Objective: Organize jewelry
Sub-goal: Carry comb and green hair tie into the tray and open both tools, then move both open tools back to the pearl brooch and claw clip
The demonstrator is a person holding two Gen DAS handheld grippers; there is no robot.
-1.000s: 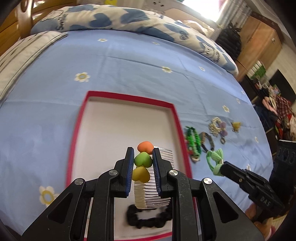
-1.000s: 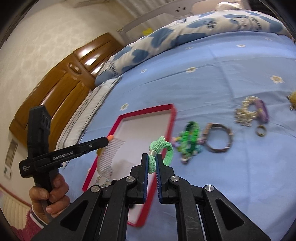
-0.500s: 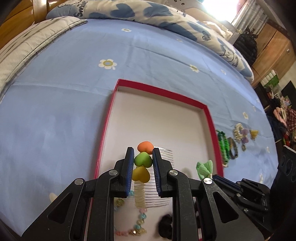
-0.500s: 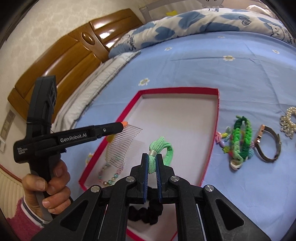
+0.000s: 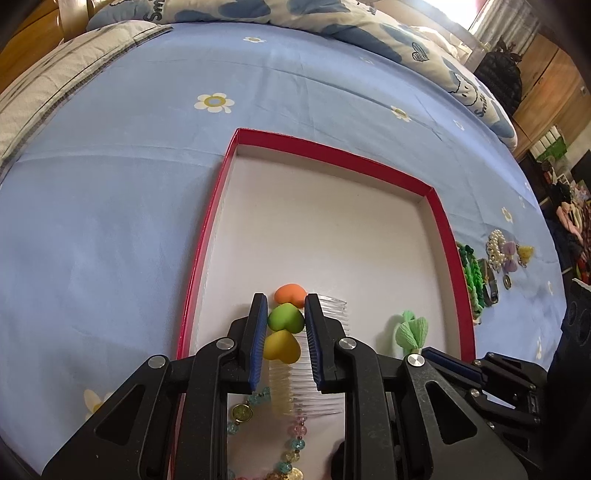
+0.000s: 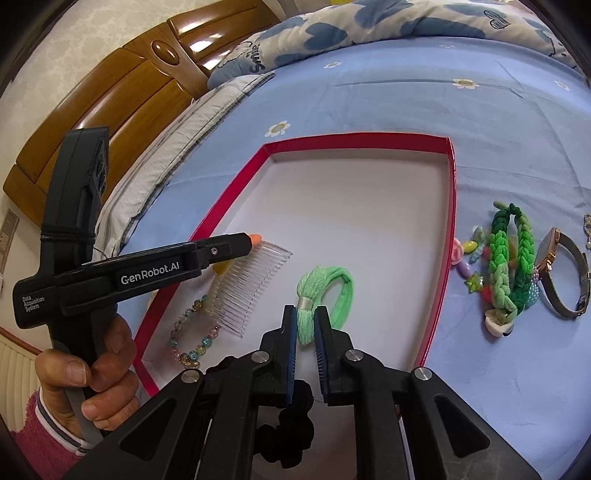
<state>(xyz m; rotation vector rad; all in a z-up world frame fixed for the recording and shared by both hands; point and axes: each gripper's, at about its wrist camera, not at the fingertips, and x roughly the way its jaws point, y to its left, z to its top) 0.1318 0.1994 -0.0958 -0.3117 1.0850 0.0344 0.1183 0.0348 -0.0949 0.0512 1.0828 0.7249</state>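
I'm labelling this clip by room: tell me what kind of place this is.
Most likely a bedroom: the tray sits on a bed's blue floral sheet, with a patterned pillow and wooden headboard behind.

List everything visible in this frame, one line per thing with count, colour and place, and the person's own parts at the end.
Box lid: one, red rim, white inside, on the bedsheet.
Hair comb: one, clear, with orange, green and yellow hearts, held over the lid.
Green hair tie: one, light green, held over the lid.
Bead bracelet: one, pastel, in the lid's near left corner.
Black scrunchie: one, black, near edge of the lid.
Braided bands: a bunch, green shades, right of the lid.
Watch: one, rose gold and silver, right of the bands.
Pearl bracelet: one, white, farther right.
Bedsheet: one, blue with daisies.
Left gripper: shut on the comb.
Right gripper: shut on the tie.
Left hand: one, pink sleeve.
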